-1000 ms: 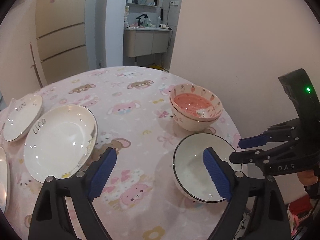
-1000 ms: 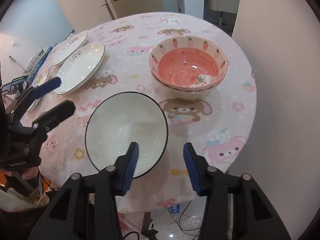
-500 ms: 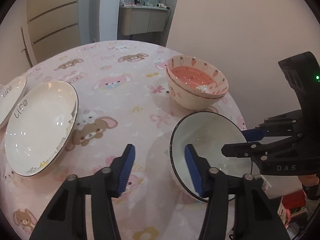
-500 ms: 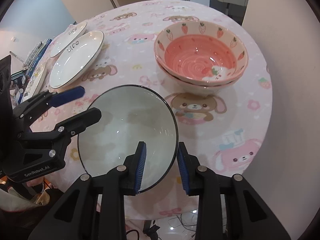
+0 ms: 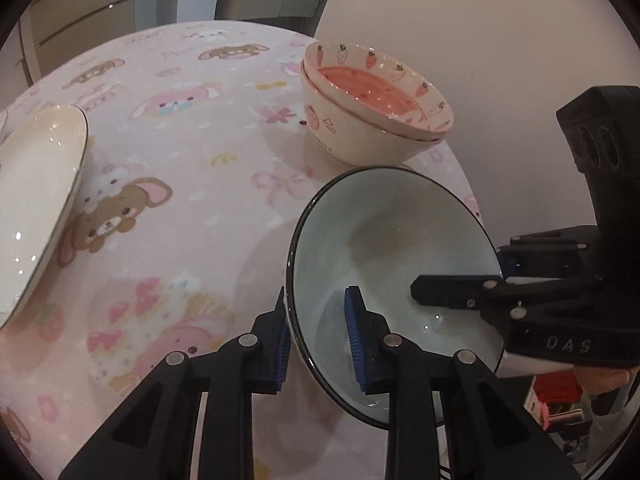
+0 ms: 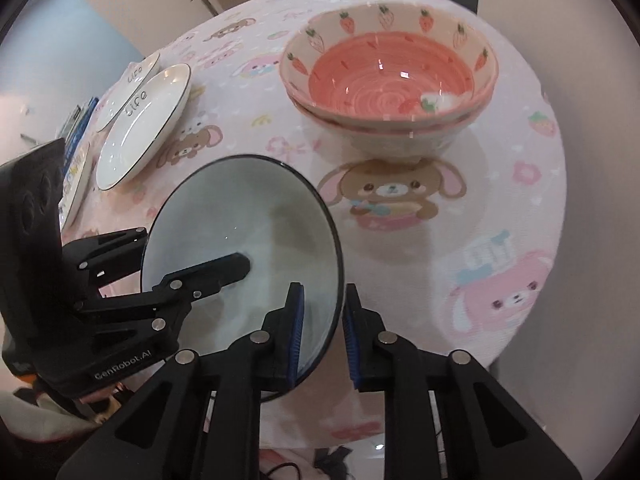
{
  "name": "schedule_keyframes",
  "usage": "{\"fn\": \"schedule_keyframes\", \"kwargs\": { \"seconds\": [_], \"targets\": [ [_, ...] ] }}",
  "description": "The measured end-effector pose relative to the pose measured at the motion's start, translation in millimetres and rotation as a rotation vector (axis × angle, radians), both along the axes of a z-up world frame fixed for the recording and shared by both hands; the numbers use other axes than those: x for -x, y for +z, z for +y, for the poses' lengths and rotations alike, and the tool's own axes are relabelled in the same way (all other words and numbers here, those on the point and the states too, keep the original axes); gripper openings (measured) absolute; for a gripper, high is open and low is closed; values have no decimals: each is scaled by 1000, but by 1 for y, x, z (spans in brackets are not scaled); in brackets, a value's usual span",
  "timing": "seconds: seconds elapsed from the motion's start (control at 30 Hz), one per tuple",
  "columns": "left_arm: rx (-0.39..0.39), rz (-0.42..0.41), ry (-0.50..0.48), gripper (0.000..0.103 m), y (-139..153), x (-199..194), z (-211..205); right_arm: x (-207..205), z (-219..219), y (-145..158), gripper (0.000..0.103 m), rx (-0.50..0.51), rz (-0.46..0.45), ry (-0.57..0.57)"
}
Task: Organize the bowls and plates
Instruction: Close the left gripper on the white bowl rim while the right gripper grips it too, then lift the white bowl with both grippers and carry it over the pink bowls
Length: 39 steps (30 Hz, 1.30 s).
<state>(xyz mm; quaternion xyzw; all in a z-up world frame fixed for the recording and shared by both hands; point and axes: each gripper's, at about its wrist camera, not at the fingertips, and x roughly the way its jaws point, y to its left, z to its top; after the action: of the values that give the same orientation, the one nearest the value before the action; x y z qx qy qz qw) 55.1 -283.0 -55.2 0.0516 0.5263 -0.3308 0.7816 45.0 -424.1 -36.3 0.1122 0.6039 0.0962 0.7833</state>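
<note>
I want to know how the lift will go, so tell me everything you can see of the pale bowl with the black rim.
The black-rimmed bowl is round, glossy and pale blue-white inside, seemingly glazed ceramic, with a thin dark rim line. It is empty and sits at the near edge of the pink cartoon tablecloth, in front of the stacked strawberry bowls. Both tongs straddle its rim, one finger inside and one outside: the left tongs on one side, the right tongs on the other, both closing. Whether it has left the cloth is unclear.
</note>
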Motion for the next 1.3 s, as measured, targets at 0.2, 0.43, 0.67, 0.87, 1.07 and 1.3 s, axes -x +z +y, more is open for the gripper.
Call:
{"fn": "schedule_keyframes", "kwargs": {
  "seconds": [0.2, 0.43, 0.67, 0.87, 1.07, 1.3],
  "targets": [
    [-2, -9, -1, 27, 0, 3, 1, 1, 1, -7, 19, -25, -21, -21],
    [-24, -45, 0, 27, 6, 3, -2, 3, 2, -6, 18, -12, -31, -69],
    [-31, -49, 7, 20, 8, 3, 1, 1, 4, -4, 16, 17, -15, -43],
    [-68, -102, -16, 17, 16, 11, 0, 1, 2, 0, 13, 16, 21, -56],
    [-50, -99, -5, 13, 26, 14, 2, 5, 5, 20, 12, 93, -27, -47],
    [-39, -133, 11, 13, 43, 11, 4, 6, 6, 40, 12, 108, -85, -41]
  ]
}}
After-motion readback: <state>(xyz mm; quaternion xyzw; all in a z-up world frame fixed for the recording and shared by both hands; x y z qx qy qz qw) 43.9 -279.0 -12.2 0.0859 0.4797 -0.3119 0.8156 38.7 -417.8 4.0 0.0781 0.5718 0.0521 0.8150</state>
